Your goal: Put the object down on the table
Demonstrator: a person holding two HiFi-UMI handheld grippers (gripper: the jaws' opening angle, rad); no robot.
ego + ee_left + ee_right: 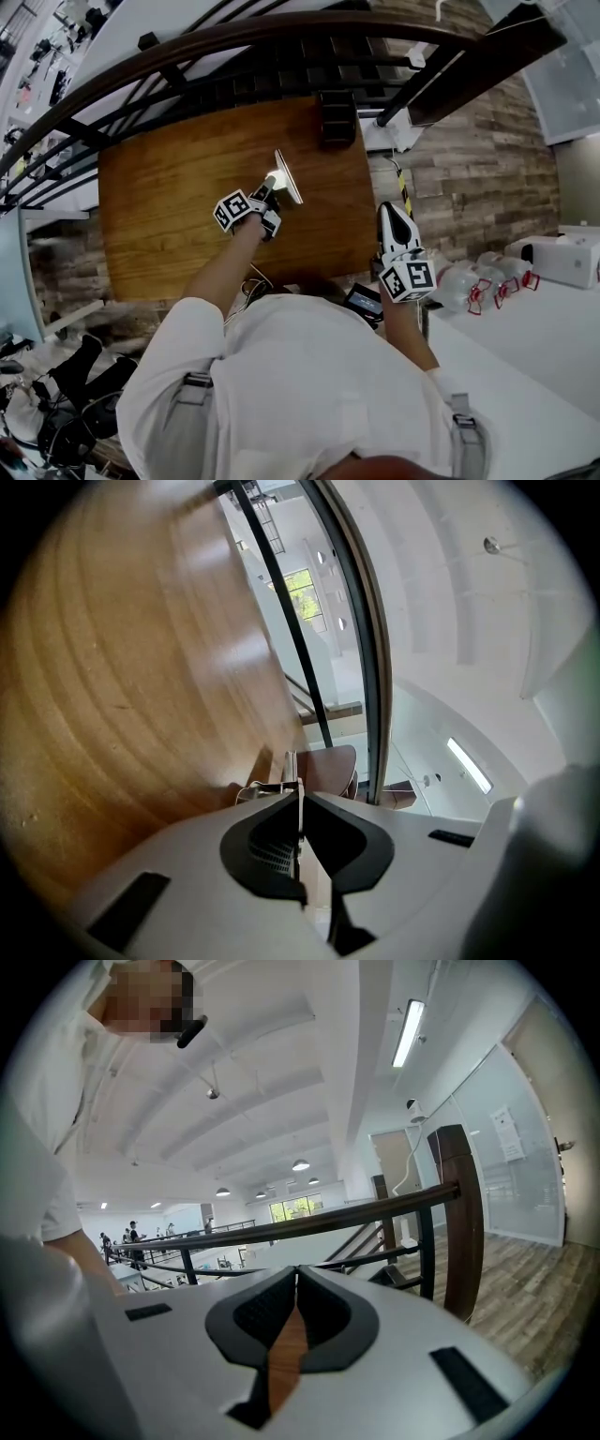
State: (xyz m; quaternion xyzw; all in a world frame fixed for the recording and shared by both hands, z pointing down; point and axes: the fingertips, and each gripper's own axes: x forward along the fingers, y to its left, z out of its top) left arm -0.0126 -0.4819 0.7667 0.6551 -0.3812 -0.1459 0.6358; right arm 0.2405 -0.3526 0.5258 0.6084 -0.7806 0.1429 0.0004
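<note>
Pinching left gripper (270,187): jaws clamped on a thin, flat, pale object (287,176), seen nearly edge-on
Object: over the middle of the brown wooden bench (159,225), can't tell if it's touching
Right gripper (386,209): jaws together with nothing between them, just off the bench's right edge
Writing: only black-and-white square markers on the cubes (232,209), no readable words

Smooth glossy wood table (169,216); thin object (288,178) shiny, possibly metal.
</note>
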